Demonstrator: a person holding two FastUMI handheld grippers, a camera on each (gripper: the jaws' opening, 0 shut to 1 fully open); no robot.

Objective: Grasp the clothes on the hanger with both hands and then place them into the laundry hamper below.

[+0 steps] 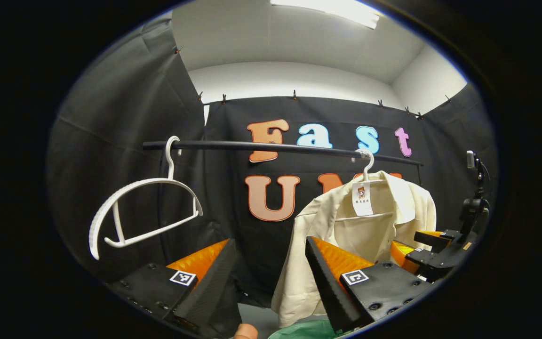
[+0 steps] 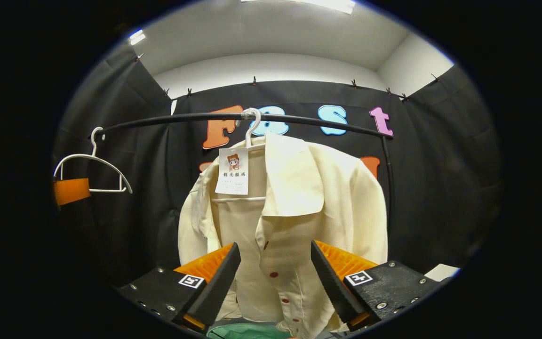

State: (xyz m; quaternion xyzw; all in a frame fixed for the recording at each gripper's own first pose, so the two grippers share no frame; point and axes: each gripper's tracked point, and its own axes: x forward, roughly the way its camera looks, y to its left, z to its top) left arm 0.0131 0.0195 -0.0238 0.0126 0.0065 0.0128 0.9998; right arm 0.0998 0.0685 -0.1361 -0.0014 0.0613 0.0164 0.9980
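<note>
My left gripper (image 1: pixel 271 278) hangs with its fingers spread wide and nothing between them, aimed at the black cloth wall between two hangers. In the left gripper view a bare white plastic hanger (image 1: pixel 144 207) hooks onto the black horizontal rail (image 1: pixel 275 148) at the left, tilted with one shoulder dipping low. To the right on the same rail, a cream-coloured collared shirt (image 1: pixel 346 230) drapes from a second white hanger (image 1: pixel 367 165), with a white paper tag (image 1: pixel 362 198) at the neck. The shirt's lower part falls behind my right finger in that view, apart from it as far as I can tell. Farther right I see my other gripper, held near the shirt's sleeve side.

My right gripper (image 2: pixel 274 278) is likewise open wide and grips nothing. In the right gripper view it faces the shirt (image 2: pixel 299 212) squarely: the buttoned front placket with its small dark red buttons runs down between my two fingers, though I cannot tell whether either finger touches the fabric. The collar folds outward beside the tag (image 2: pixel 232 172).

A green edge (image 2: pixel 247 332), blurred and low beneath the shirt's hem, may be the laundry hamper; I cannot make out its shape.
</note>
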